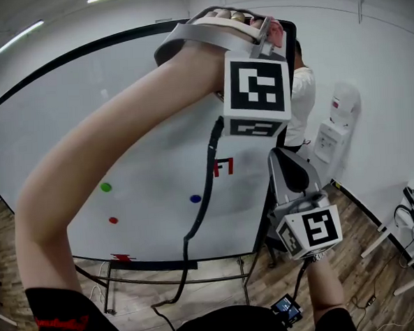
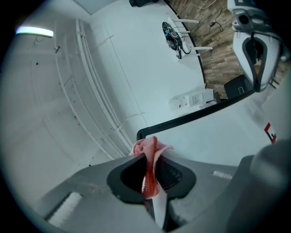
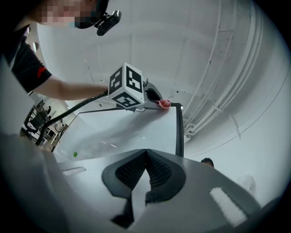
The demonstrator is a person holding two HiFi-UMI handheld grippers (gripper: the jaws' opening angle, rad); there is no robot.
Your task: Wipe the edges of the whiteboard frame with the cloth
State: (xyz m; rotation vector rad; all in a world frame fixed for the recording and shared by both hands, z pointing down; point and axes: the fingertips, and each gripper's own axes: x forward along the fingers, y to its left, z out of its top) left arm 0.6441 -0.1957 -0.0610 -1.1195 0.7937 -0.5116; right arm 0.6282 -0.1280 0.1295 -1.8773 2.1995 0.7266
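In the head view, your left gripper [image 1: 267, 30] reaches up high to the top right corner of the whiteboard [image 1: 121, 131]. A bit of pink cloth [image 1: 277, 32] peeks out at its tip, right by the black frame [image 1: 81, 55]. Your right gripper [image 1: 285, 165] hangs lower, near the board's right side and well apart from the cloth.

The left gripper view shows what the head view can't. Its fingers [image 2: 129, 175] are squeezed shut on the cloth, which is bunched up and pokes out past the tips. The corner of the frame sits just behind the cloth. I can't tell if the cloth touches it or is only just beside it.

In the right gripper view, the fingers [image 3: 132, 170] are pressed together with nothing between them. This view looks up along the frame's right edge. It shows the left gripper from below, with the pink cloth right at the corner.

I think you are on the wiping step, at the spot where the top edge meets the right edge. For the next move, you need to push the cloth onto the frame and slide it along one edge. Keep the squeeze tight so the cloth doesn't slip out.
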